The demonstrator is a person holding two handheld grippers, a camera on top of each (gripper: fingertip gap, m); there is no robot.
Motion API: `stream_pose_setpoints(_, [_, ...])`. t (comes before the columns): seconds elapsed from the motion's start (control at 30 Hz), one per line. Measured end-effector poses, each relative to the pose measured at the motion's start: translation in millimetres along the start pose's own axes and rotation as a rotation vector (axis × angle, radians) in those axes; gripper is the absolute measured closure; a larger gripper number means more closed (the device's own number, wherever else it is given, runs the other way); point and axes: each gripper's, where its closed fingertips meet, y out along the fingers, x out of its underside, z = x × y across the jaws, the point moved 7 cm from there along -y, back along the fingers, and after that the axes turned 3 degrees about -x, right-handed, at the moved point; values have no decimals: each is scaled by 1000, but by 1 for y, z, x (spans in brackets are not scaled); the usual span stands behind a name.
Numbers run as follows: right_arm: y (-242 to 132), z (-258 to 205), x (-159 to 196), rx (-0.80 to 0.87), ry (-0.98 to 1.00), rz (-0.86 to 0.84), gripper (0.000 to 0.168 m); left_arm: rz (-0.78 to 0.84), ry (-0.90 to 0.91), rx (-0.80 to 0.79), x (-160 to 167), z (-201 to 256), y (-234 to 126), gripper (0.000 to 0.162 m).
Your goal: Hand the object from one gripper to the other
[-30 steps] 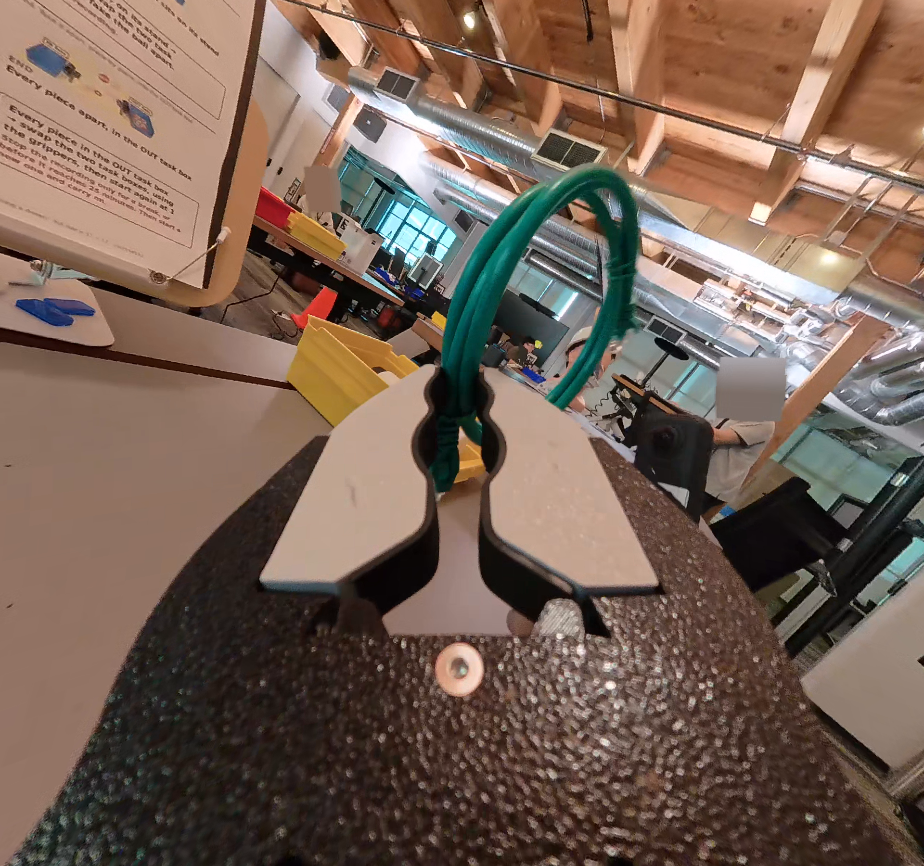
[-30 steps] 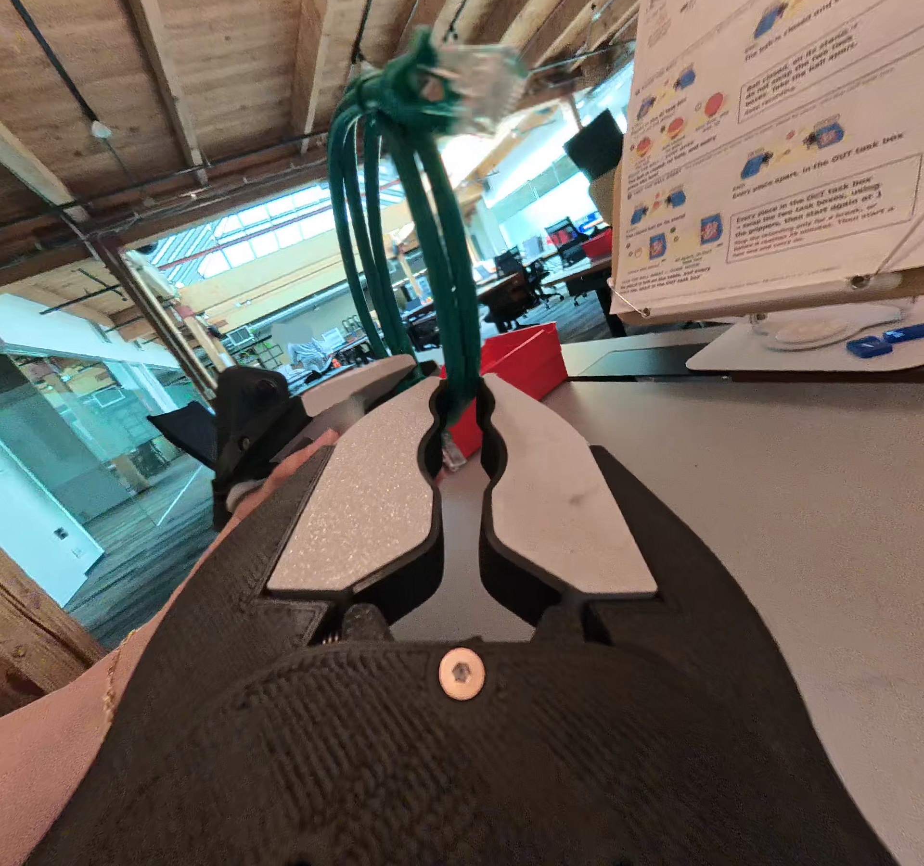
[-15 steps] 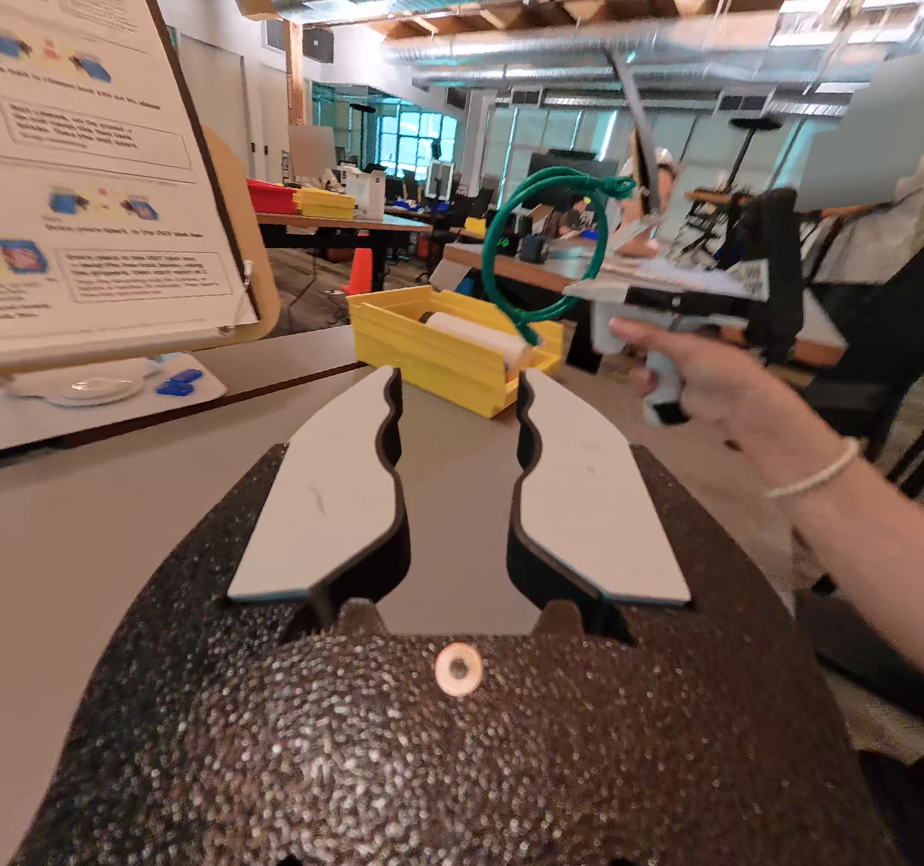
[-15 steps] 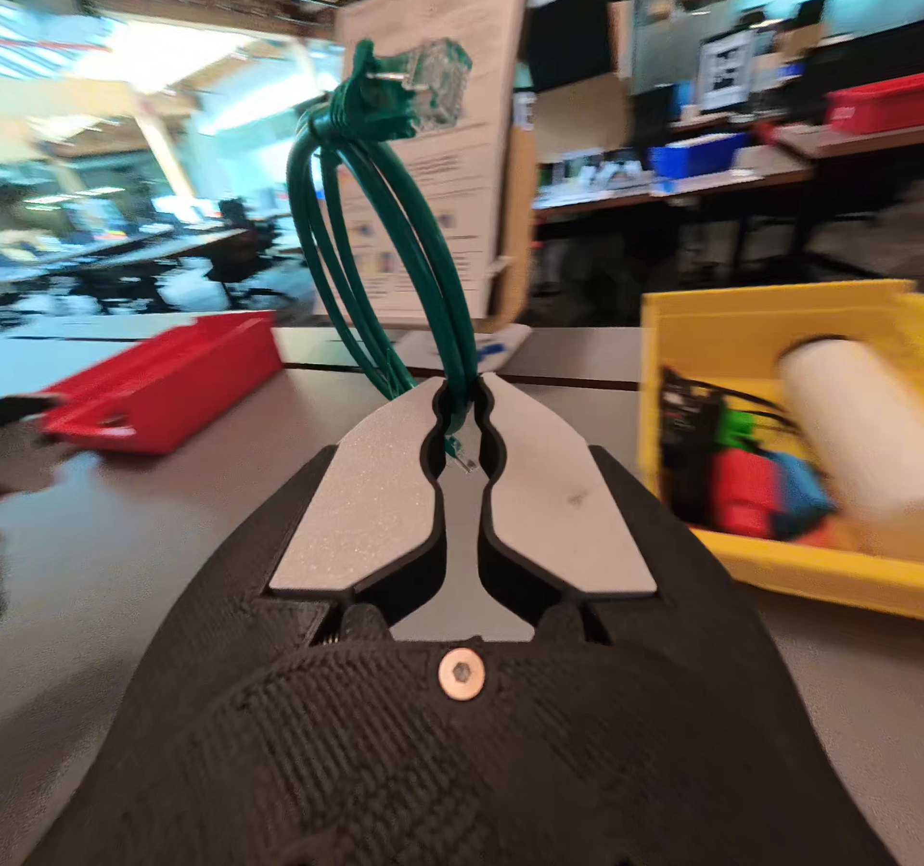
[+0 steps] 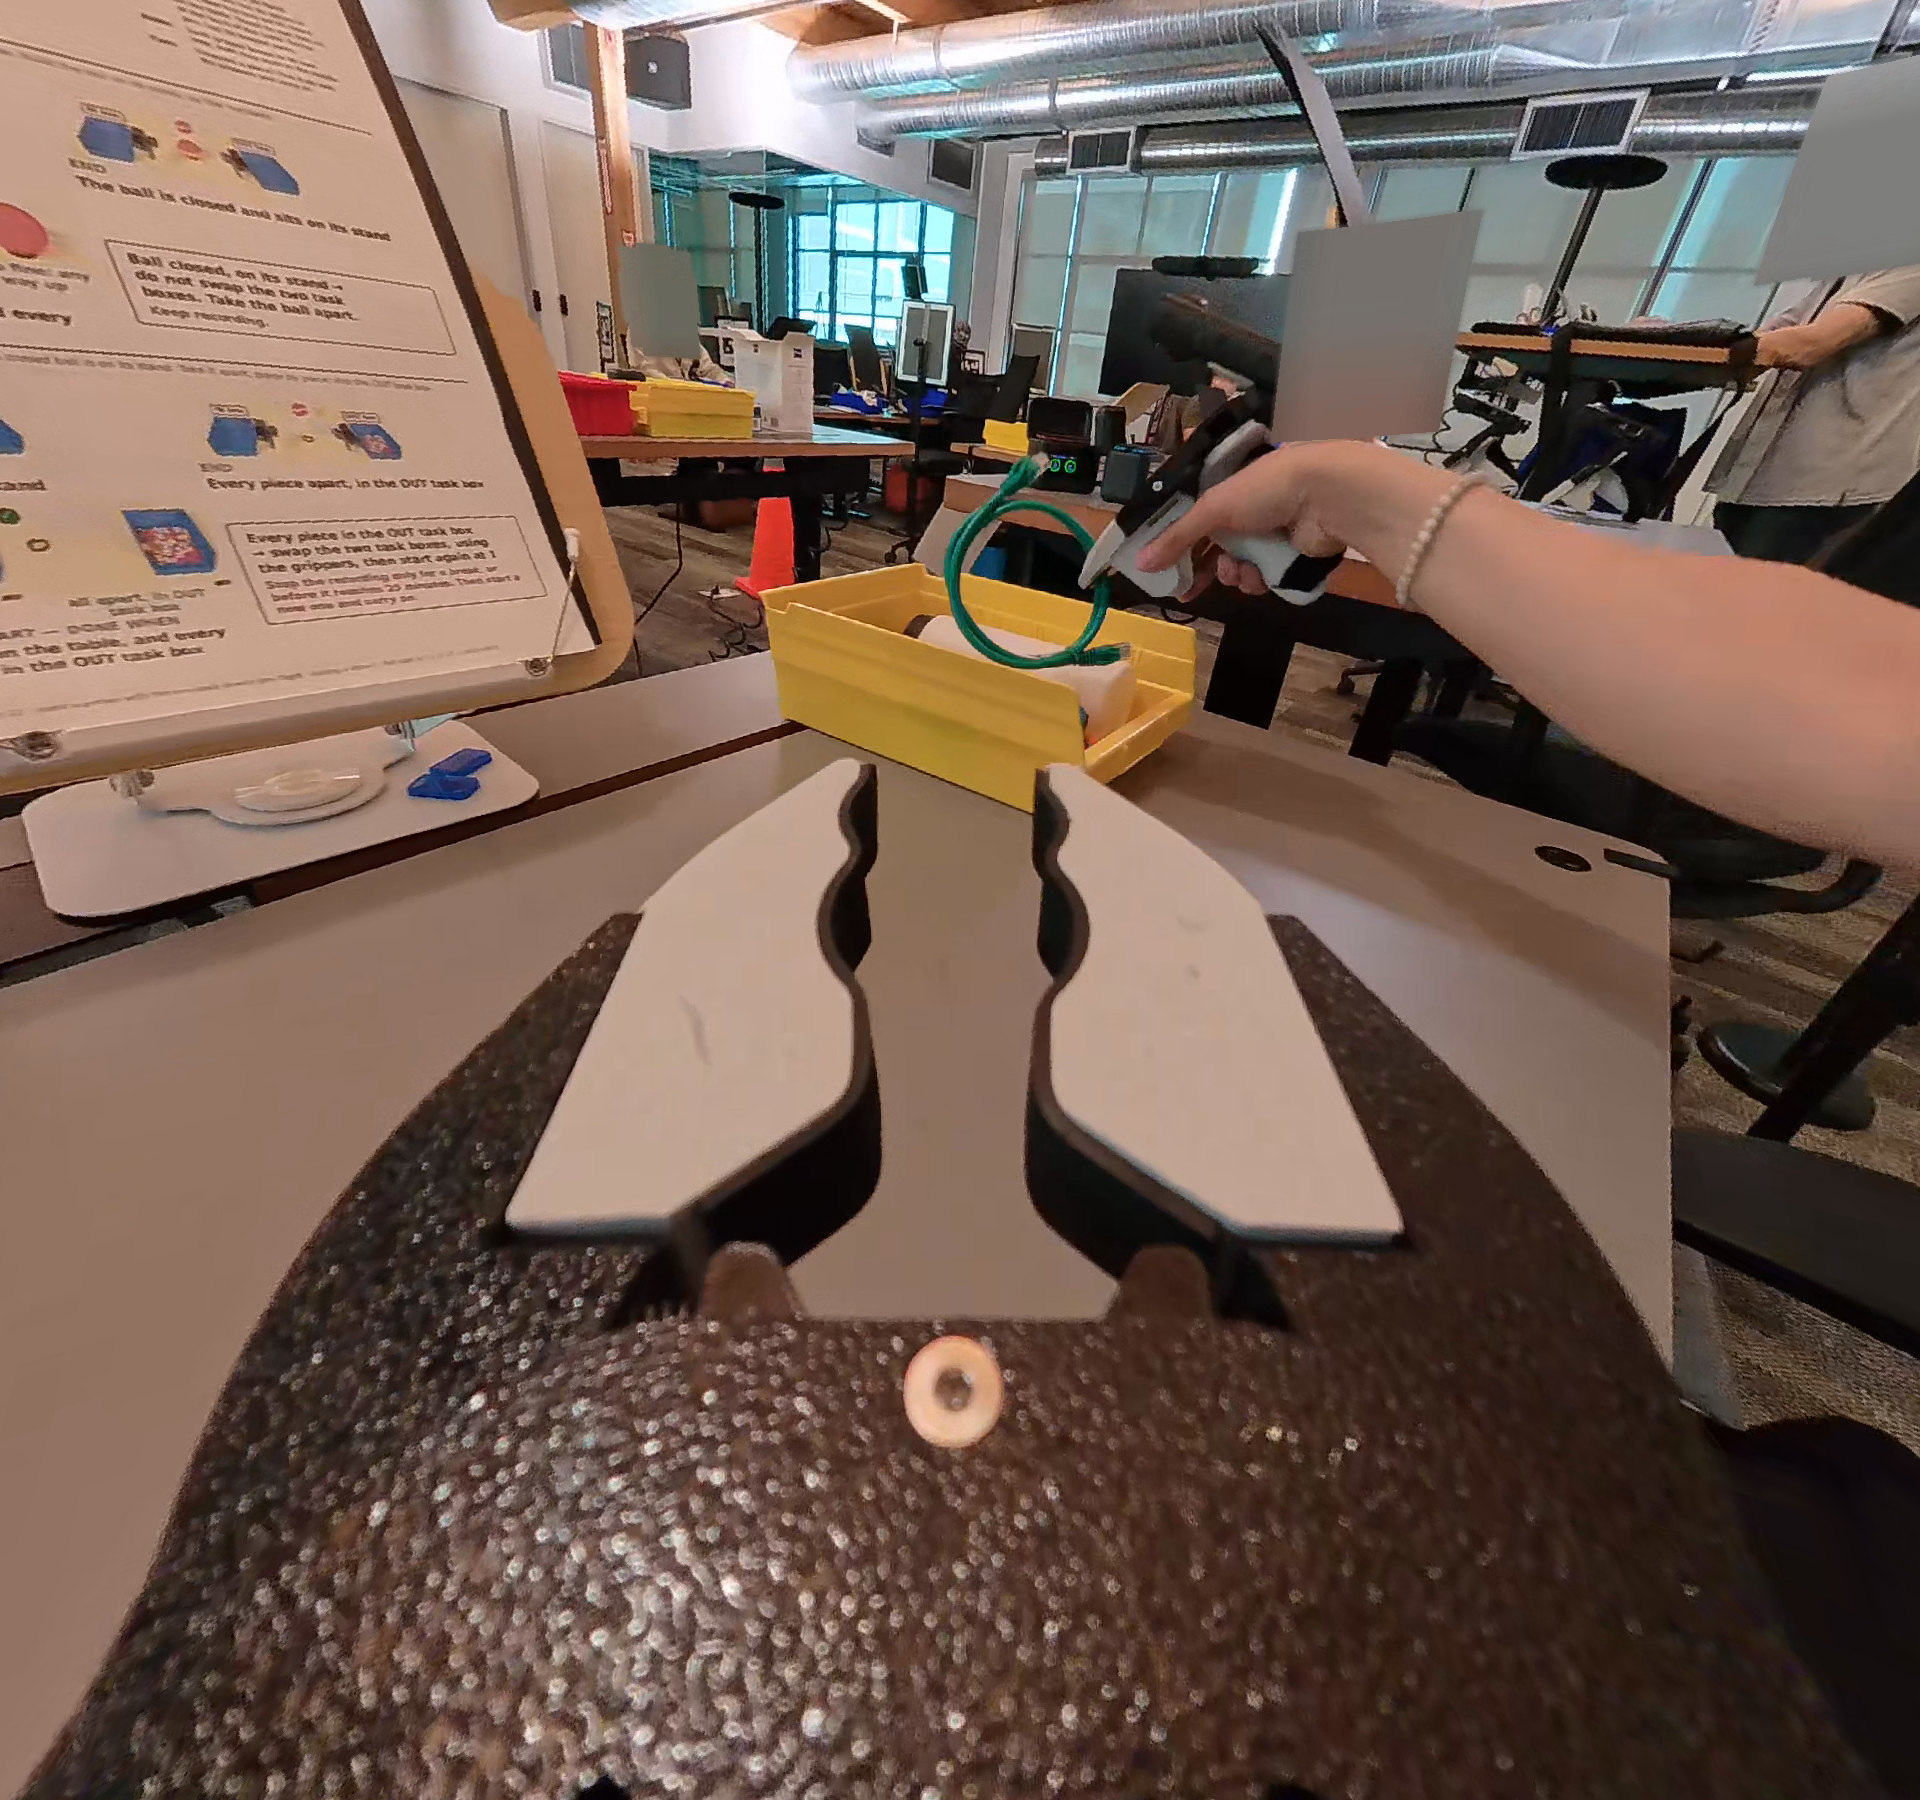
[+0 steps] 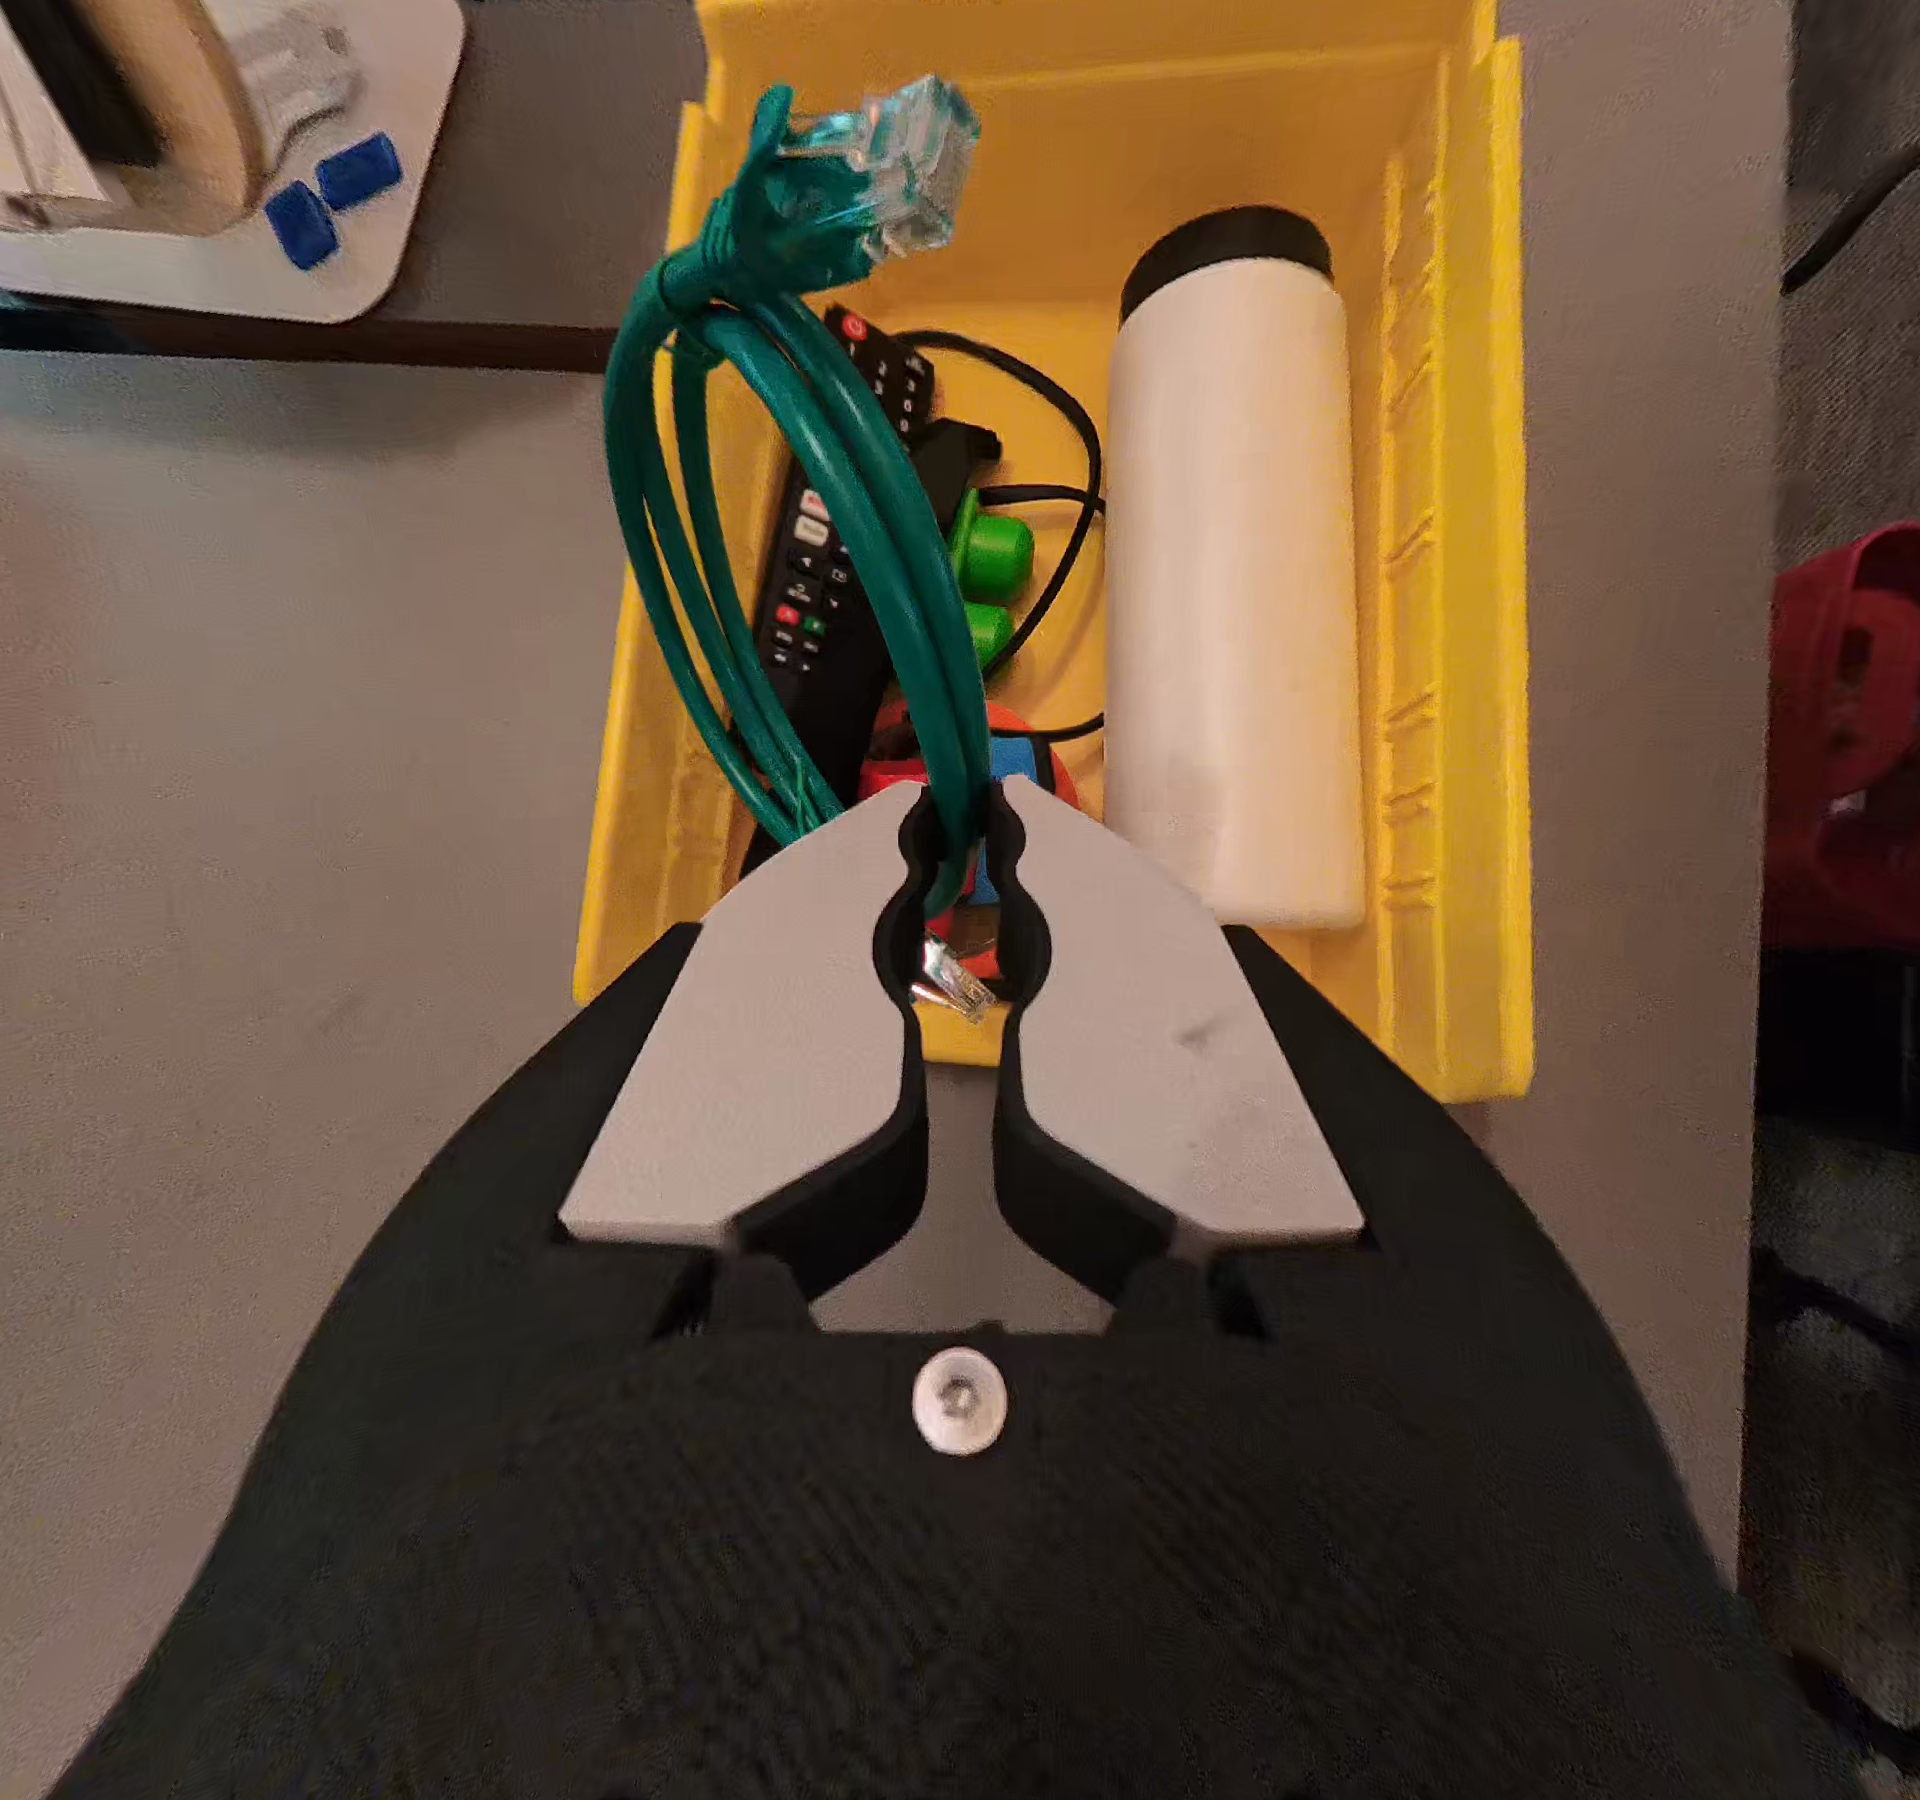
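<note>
Grey tabletop (image 5: 312, 1075) across the lower left of the left wrist view. On it, at upper centre, a yellow bin (image 5: 935, 711); at far left, a white base plate (image 5: 260, 836) bearing a sign stand (image 5: 260, 296) and two small blue pieces (image 5: 449, 776).
</note>
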Motion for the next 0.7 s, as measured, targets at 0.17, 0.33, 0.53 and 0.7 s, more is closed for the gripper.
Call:
stream_pose_setpoints(0.17, [25, 4, -10, 24, 3, -112, 160, 24, 11, -32, -6, -12, -14, 134])
stream_pose_setpoints(0.33, [44, 8, -12, 54, 28, -150, 161, 17, -2, -38, -7, -21, -20, 135])
stream_pose_setpoints(0.53, [44, 14, -16, 191, -24, -124, 113, 2, -3, -81, -6, -37, -30, 134])
stream_pose_setpoints(0.7, [4, -12, -27, 304, -189, 83, 84, -32, 19, -165, -7, -62, -49, 133])
